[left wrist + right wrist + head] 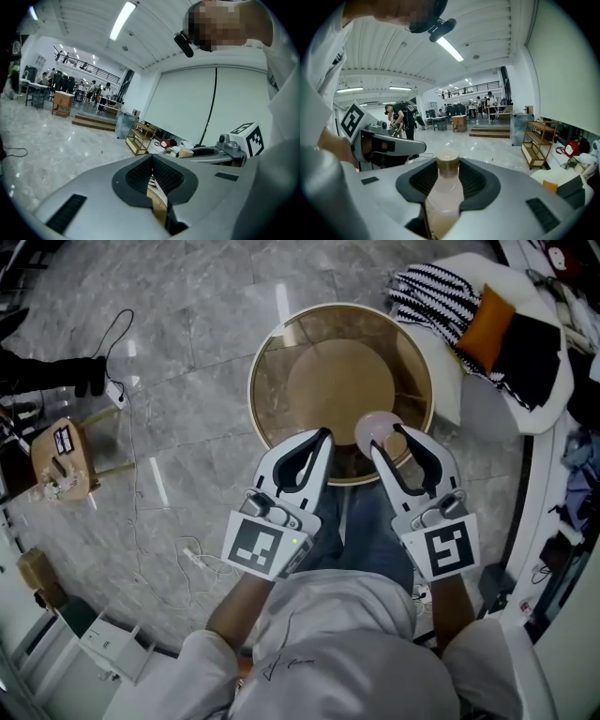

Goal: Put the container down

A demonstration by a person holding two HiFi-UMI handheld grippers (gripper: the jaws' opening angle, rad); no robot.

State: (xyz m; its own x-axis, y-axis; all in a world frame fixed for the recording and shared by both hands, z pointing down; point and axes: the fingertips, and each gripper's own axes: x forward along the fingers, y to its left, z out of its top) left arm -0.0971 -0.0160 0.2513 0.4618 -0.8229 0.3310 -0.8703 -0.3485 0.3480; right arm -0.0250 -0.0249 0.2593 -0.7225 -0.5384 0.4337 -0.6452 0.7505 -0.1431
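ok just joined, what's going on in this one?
A person is working two handheld grippers over a round glass-topped table. The right gripper is shut on a pale pink container with a tan cap, held at the table's near edge. The left gripper is shut with nothing in it, just beside the right one. The container has not yet been released; whether its base already touches the glass can't be told from these views.
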